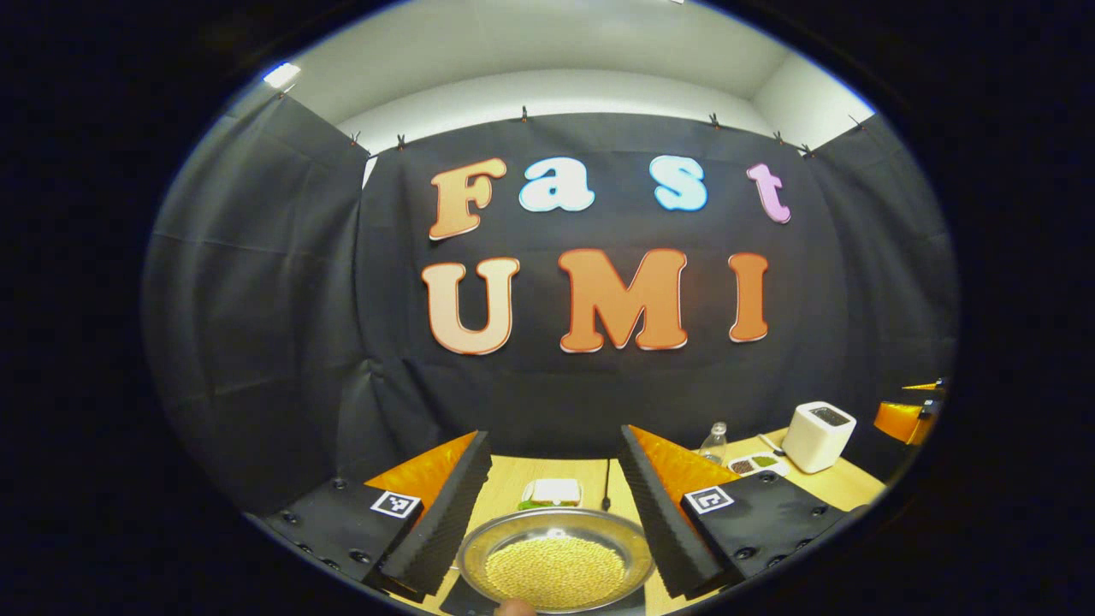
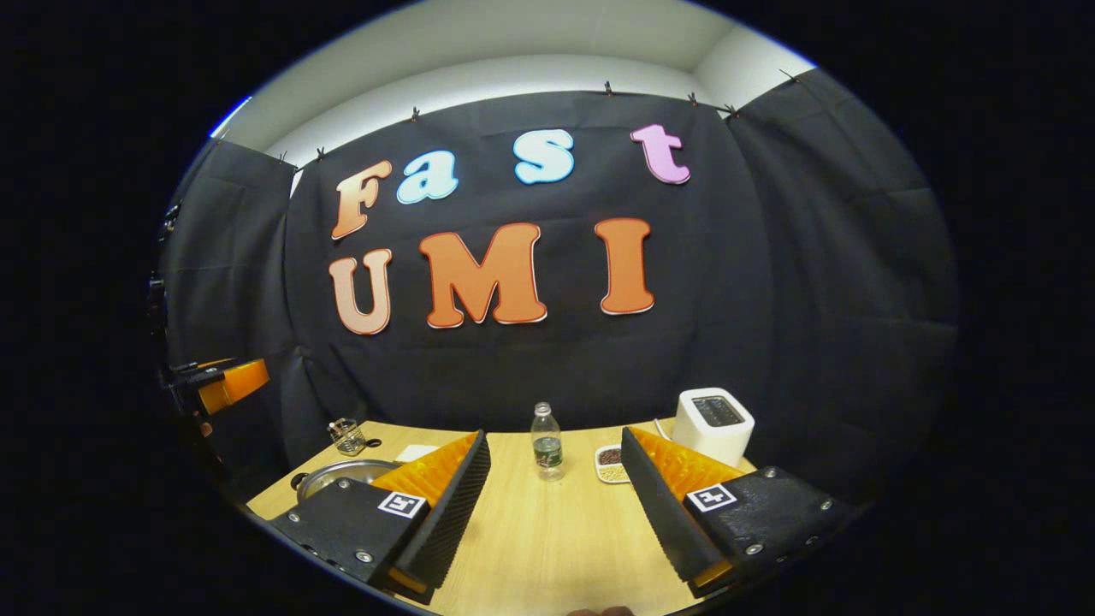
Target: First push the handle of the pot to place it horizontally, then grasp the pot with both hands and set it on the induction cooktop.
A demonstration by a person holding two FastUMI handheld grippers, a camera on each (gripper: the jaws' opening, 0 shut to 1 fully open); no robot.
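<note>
On the wooden desk (image 2: 530, 530) stood one pot (image 1: 556, 560), round and metal, with pale grains heaped inside it; in the left gripper view it lay between the fingers of the left claw (image 1: 554, 513), whose fingers were spread wide and touched nothing. In the right gripper view the pot's rim (image 2: 342, 473) showed at the near left of the desk, partly hidden behind the right claw's left finger. The right claw (image 2: 554, 505) was likewise spread apart, with bare desk between its fingers. One white box-shaped appliance (image 2: 714, 425) stood at the far right. One clear bottle (image 2: 546, 442) stood in the middle, one small dish (image 2: 609, 463) just beside it. One small glass jar (image 2: 346, 436) stood at the far left.
</note>
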